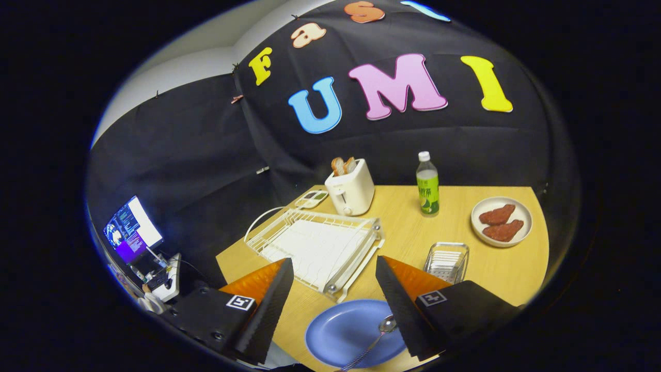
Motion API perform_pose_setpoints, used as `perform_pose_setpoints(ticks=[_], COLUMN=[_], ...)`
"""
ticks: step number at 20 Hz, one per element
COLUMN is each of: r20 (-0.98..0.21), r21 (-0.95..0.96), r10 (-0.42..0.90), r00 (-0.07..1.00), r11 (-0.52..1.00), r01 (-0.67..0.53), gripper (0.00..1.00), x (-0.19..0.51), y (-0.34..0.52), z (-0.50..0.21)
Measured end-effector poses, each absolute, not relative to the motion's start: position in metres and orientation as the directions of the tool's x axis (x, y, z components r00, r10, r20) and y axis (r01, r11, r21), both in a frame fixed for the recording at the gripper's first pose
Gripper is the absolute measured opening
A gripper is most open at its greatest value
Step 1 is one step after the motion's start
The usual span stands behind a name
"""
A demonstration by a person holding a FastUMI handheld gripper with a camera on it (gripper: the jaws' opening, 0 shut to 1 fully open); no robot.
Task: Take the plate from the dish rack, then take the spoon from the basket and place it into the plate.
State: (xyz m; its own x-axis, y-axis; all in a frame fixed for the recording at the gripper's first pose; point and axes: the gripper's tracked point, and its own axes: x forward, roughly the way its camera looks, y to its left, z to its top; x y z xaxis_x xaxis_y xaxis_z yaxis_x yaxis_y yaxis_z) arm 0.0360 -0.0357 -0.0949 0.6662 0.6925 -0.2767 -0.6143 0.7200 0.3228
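Note:
A blue plate (347, 330) lies flat on the wooden table (403, 232), low between my fingers. A metal spoon (379, 333) rests in it, bowl toward the right finger and handle running back toward me. My gripper (334, 271) hangs above the plate, open, with nothing between the fingers. The white wire dish rack (315, 245) stands just beyond the fingers with no dishes in it. The small clear basket (447, 261) sits beside the right finger, to the right of the rack.
A white toaster (351, 192) with bread stands behind the rack. A green bottle (428, 186) is right of it. A white plate with two reddish pieces (502, 221) sits far right. A laptop (131, 230) and cables lie off the table's left side.

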Motion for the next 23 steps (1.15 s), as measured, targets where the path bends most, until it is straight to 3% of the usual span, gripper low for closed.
perform_pose_setpoints(ticks=[8,13,23], r20=[-0.066,0.027,0.051], r21=[0.144,0.063,0.067], r10=[0.481,0.333,0.045], r00=[0.874,0.943,0.998], r11=[0.872,0.941,0.997], r01=[-0.469,-0.334,-0.049], gripper=[0.98,0.98,0.98], x=[0.059,0.054,0.021], y=[-0.081,-0.089,-0.095], z=[0.008,0.058,0.075])
